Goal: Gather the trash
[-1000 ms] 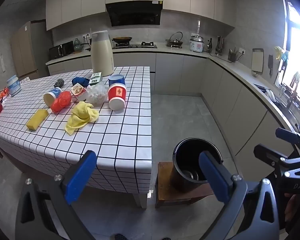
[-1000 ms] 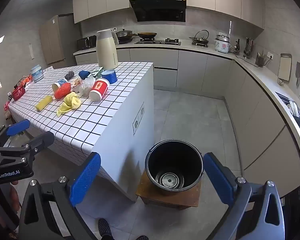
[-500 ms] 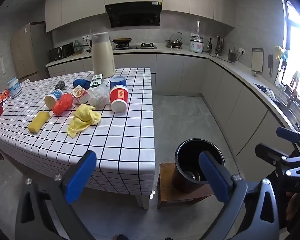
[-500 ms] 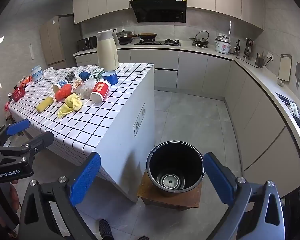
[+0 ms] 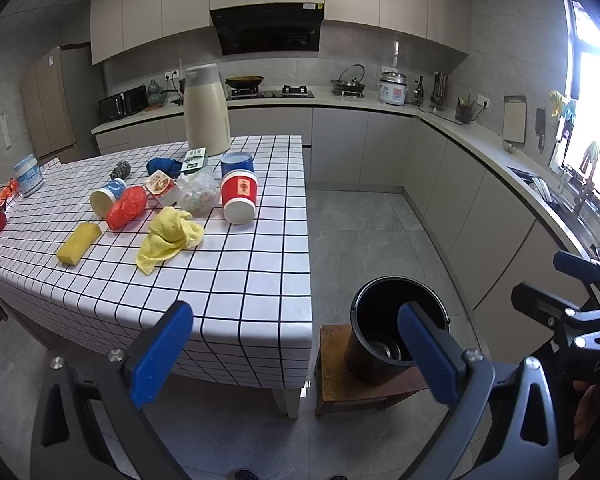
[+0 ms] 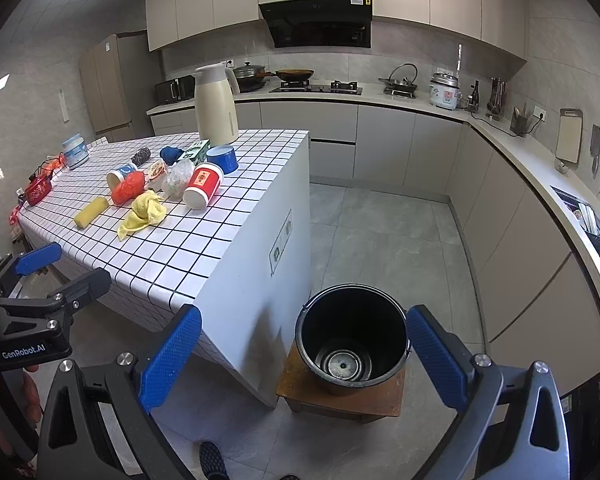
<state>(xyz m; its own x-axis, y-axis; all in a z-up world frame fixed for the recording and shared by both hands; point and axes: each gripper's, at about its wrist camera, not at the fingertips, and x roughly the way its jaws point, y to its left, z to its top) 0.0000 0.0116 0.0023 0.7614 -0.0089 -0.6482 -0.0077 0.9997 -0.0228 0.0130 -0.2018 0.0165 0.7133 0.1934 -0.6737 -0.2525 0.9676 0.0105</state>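
Blue-padded fingers (image 5: pixel 160 354) of the left gripper (image 5: pixel 296 354) stand spread wide with nothing between them, hovering off the near corner of a checked table (image 5: pixel 256 280) in a home kitchen. The right gripper (image 6: pixel 306 358) is likewise wide open and empty, its fingers (image 6: pixel 434 356) framing a black bucket (image 6: pixel 352 336) that sits on a low wooden stool (image 6: pixel 340 396) just beside the table's end.

The bucket, apparently the bin for this job, looks bare down to its metal base, so collection seems not yet begun; the step in hand reads as the approach.

The trash lies well ahead of both grippers, clustered mid-table: a red paper cup (image 5: pixel 239 198) tipped on its side, a crumpled clear plastic bag (image 5: pixel 198 196) touching it, a small carton (image 5: pixel 162 188), a red crumpled wrapper (image 5: pixel 127 208), a toppled blue-and-white cup (image 5: pixel 108 200), a yellow cloth (image 5: pixel 170 238) and a yellow sponge (image 5: pixel 78 242). A cream jug (image 5: pixel 206 110) stands upright behind them.

The next move likely calls for a reach forward over the tabletop to the nearest piece, probably the red cup, with the fingers kept wide enough to straddle it before closing, then a carry back to the bucket. Which items count as trash, the cloth and sponge especially, cannot be told for sure.
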